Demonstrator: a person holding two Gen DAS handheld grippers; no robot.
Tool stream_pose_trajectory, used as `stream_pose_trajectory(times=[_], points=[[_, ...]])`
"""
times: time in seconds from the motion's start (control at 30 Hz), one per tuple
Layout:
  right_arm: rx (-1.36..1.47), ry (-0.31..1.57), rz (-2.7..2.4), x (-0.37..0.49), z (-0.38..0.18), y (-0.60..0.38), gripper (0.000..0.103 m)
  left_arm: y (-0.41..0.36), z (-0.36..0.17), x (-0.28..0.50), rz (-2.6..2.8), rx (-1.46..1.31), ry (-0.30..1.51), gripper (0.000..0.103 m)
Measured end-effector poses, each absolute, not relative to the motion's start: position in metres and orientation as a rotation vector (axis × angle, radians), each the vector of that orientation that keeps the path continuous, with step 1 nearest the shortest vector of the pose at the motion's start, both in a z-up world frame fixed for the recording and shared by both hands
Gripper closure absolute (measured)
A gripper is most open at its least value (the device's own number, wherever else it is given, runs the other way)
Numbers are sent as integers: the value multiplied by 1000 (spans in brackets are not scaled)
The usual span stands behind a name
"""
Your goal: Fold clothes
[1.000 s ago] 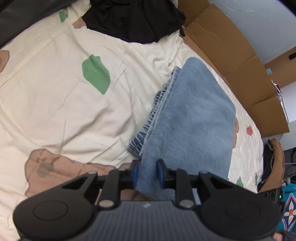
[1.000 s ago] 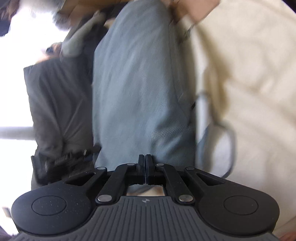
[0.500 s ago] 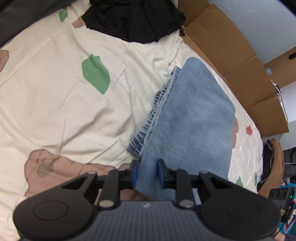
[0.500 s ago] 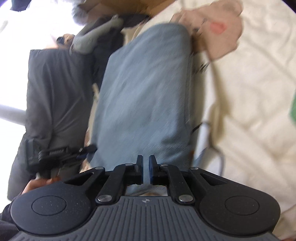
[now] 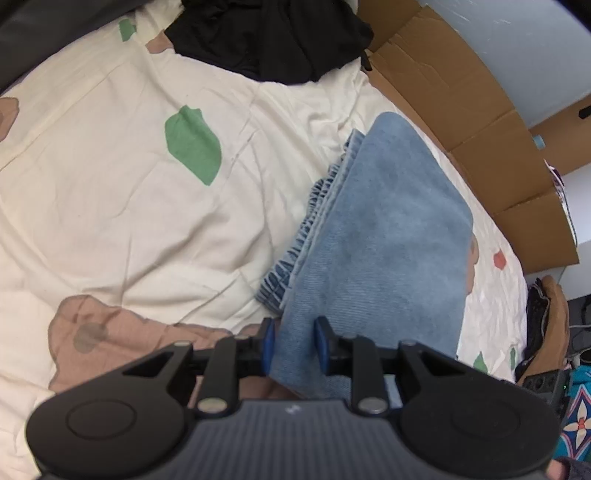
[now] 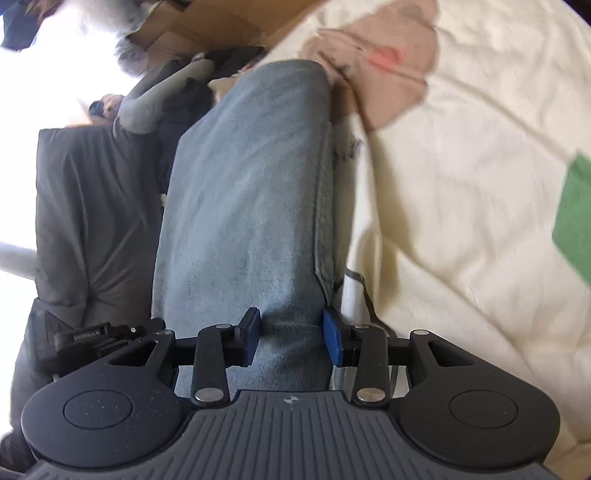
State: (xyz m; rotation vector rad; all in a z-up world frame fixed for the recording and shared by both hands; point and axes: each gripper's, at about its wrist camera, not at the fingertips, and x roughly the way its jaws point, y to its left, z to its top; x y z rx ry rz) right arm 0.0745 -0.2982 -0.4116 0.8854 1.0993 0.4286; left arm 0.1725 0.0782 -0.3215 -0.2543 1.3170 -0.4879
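Observation:
Folded light-blue jeans [image 5: 380, 240] lie on the cream bedsheet [image 5: 110, 184], with stacked hem edges showing along their left side. My left gripper [image 5: 294, 339] is open over the near corner of the jeans, and denim shows in the gap between its blue pads. In the right wrist view the same jeans [image 6: 251, 192] stretch away from my right gripper [image 6: 291, 332]. That gripper is open wide, with the near end of the denim between its fingers. Whether either gripper touches the cloth is unclear.
A black garment [image 5: 273, 33] lies bunched at the far end of the bed. Flattened cardboard [image 5: 461, 85] lines the wall side. A person in dark grey clothing [image 6: 85, 221] stands beside the bed. The sheet carries green [image 5: 192, 144] and brown [image 5: 96, 332] patches.
My right gripper has gone from shut to wide open and its view has swung over the bed. The left gripper and the jeans have stayed still.

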Motion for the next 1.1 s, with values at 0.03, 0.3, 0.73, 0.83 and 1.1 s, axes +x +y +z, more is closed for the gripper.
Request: stream_pose_trajectory(times=[0.03, 0.3, 0.73, 0.83, 1.1], points=[[890, 1105, 431, 74, -413, -297, 65, 78, -322, 173, -487, -252, 1317, 77], [906, 1177, 440, 64, -416, -291, 67, 78, -323, 173, -478, -252, 1316, 77], [993, 1259, 464, 49, -420, -284, 71, 82, -322, 176, -459, -243, 1311, 77], [984, 1273, 459, 52, -417, -287, 71, 81, -320, 175, -468, -235, 1309, 77], [927, 1196, 406, 67, -403, -306, 68, 82, -312, 177, -460, -190, 1315, 80]])
